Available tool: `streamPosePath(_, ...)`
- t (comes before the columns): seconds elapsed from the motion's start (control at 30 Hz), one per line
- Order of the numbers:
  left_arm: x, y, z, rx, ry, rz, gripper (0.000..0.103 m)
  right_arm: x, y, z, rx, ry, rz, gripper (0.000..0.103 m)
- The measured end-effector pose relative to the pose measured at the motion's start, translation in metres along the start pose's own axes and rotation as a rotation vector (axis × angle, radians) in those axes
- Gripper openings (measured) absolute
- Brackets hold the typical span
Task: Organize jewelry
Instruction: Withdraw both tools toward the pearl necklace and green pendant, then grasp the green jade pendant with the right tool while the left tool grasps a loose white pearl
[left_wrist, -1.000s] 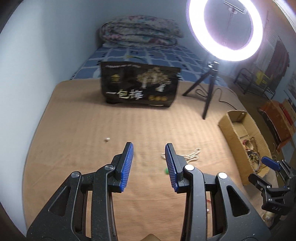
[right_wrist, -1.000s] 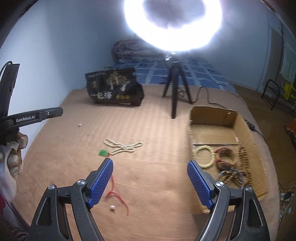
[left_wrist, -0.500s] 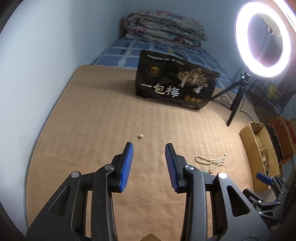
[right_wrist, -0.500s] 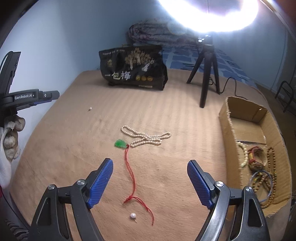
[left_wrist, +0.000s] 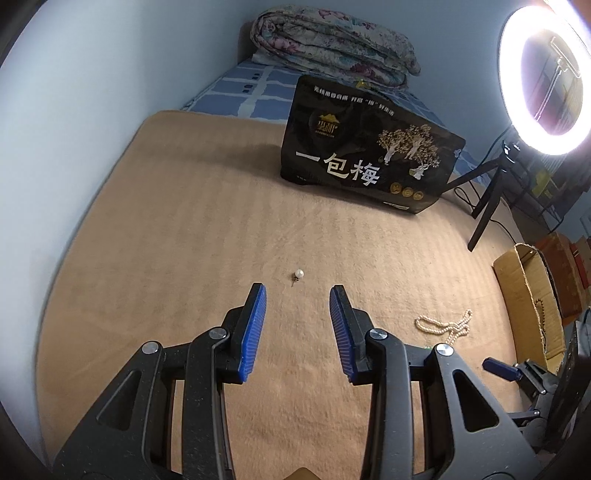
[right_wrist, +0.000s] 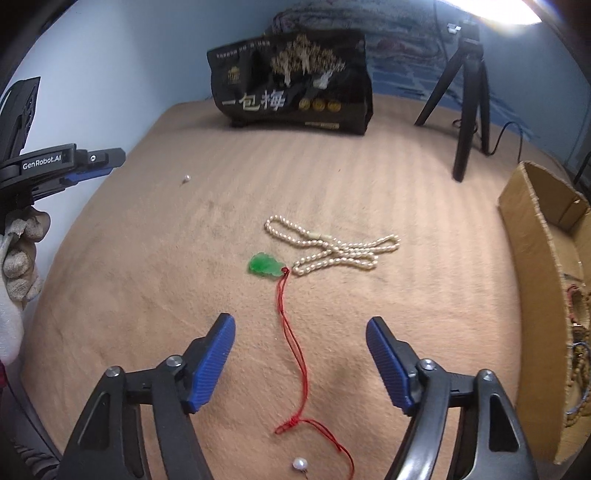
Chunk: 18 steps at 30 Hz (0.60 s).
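Note:
A pearl stud earring (left_wrist: 298, 274) lies on the tan blanket (left_wrist: 177, 236) just beyond my open, empty left gripper (left_wrist: 297, 295); it also shows in the right wrist view (right_wrist: 186, 179). My right gripper (right_wrist: 300, 325) is open and empty, straddling the red cord (right_wrist: 291, 339) of a green jade pendant (right_wrist: 265, 264). A pearl necklace (right_wrist: 332, 247) lies beside the pendant and shows in the left wrist view (left_wrist: 445, 326). A second pearl earring (right_wrist: 300, 463) lies under the right gripper. A cardboard box (right_wrist: 543, 280) with bead bracelets stands at right.
A black printed bag (left_wrist: 369, 162) stands at the back of the blanket. A ring light (left_wrist: 543, 77) on a black tripod (right_wrist: 467, 96) stands back right. A folded quilt (left_wrist: 332, 55) lies behind. A blue wall borders the left side.
My left gripper has swung left and forward until the pearl earring sits just ahead of its fingers. My right gripper has moved forward and down over the red cord.

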<state>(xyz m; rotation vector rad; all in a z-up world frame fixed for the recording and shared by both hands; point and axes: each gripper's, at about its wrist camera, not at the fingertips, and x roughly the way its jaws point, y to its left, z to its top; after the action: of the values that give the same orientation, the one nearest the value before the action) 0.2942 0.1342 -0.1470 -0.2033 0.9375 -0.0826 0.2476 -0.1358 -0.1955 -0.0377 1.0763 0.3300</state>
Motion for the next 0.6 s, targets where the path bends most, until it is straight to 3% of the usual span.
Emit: streamPosePath(0.6,0.065,-0.006,0.003,0.034,0.047,-0.046,0.036,0.035,0.006,0.023,-0.007,0.026,0.079,0.050)
